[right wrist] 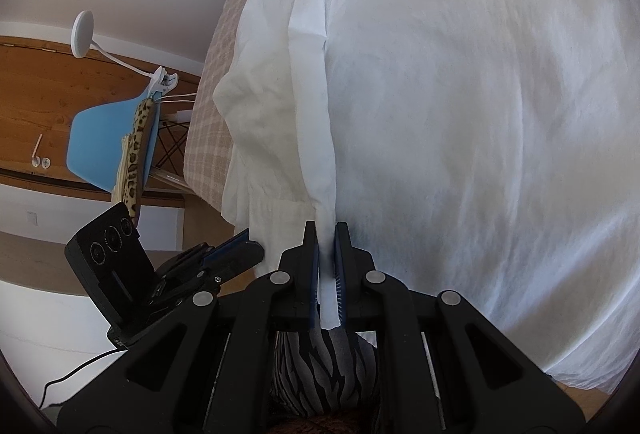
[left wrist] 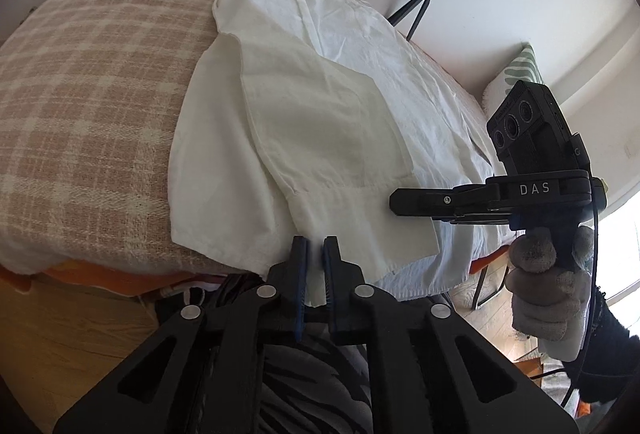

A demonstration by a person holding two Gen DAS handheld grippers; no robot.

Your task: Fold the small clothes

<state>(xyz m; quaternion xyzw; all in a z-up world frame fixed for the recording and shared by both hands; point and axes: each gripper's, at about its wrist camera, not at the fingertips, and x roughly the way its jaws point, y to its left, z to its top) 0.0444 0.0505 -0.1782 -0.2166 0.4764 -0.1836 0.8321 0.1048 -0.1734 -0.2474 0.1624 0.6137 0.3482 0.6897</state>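
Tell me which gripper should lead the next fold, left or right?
Probably both together. The left gripper pinches the white garment at its near hem, and the right gripper is shut on a hem strip alongside. If one leads, right: most unfolded cloth lies its side.

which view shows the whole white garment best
The left wrist view: the white garment lies folded on the checked cloth, most of its outline visible. The right wrist view shows only a close expanse of it, with a fold pinched in the right tongs.
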